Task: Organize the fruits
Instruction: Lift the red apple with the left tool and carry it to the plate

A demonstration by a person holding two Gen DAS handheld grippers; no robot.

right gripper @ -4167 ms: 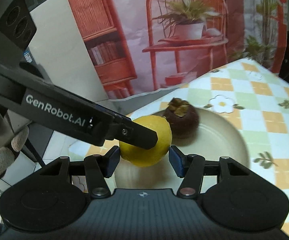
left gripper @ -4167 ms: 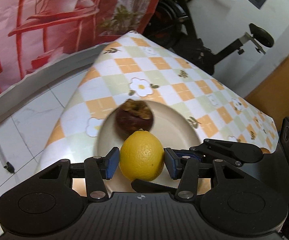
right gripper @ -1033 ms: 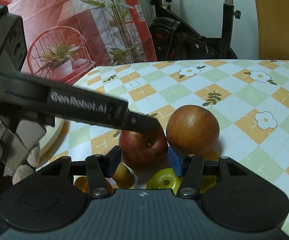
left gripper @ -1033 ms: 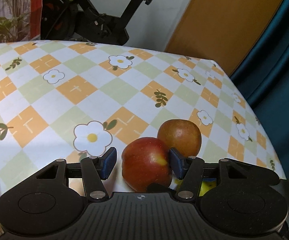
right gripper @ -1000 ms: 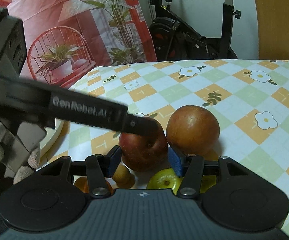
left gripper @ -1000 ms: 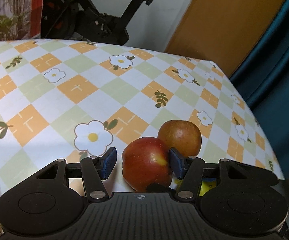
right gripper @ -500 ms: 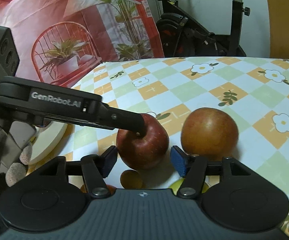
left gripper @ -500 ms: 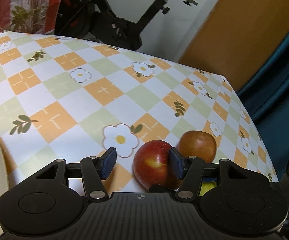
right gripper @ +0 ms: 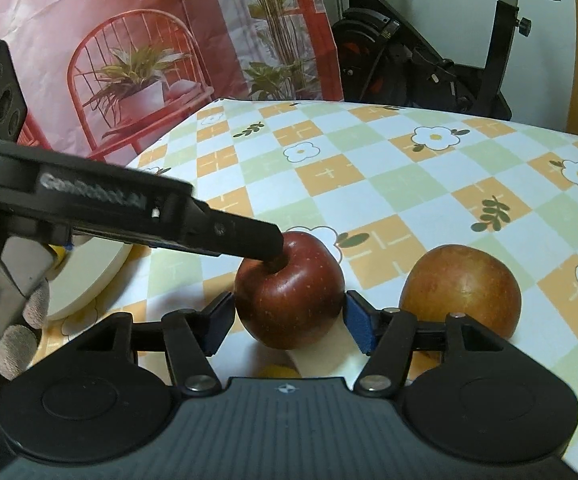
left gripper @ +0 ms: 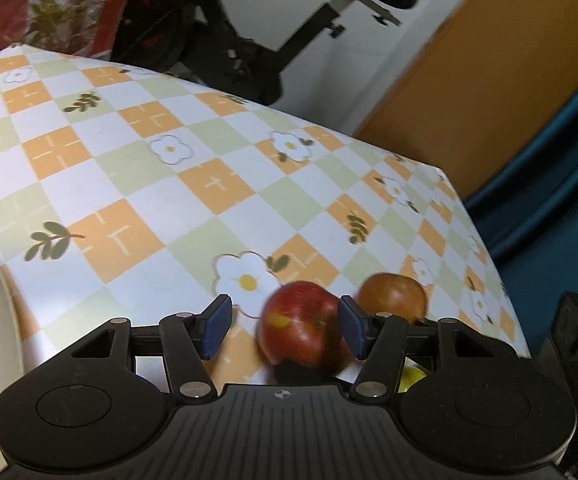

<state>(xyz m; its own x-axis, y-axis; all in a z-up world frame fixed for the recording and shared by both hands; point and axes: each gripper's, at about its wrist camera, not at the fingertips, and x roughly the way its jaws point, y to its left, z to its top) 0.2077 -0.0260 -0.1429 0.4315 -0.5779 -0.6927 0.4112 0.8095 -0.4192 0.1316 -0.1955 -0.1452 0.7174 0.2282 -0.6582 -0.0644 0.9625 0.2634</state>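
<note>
A red apple (right gripper: 289, 296) sits on the checked tablecloth, held between the blue pads of my right gripper (right gripper: 287, 322). It also shows in the left wrist view (left gripper: 303, 328). My left gripper (left gripper: 285, 326) is open around it, with only its right pad by the apple and its left pad apart. In the right wrist view one left finger (right gripper: 225, 236) rests on the apple's top. A second, browner apple (right gripper: 461, 290) lies just to the right, also seen in the left wrist view (left gripper: 393, 298). A cream plate (right gripper: 89, 276) lies to the left.
A yellow-green fruit (left gripper: 411, 376) peeks out under the left gripper's body. Small yellow fruit (right gripper: 277, 372) lies under the right gripper. An exercise bike (right gripper: 429, 60) and a printed red backdrop (right gripper: 129, 60) stand behind the table. The table's edge runs along the right (left gripper: 501, 280).
Both grippers have lifted and tilted back from the apple pair. The red apple now sits toward the left gripper's right pad, and the plate's rim has come into the left wrist view.
</note>
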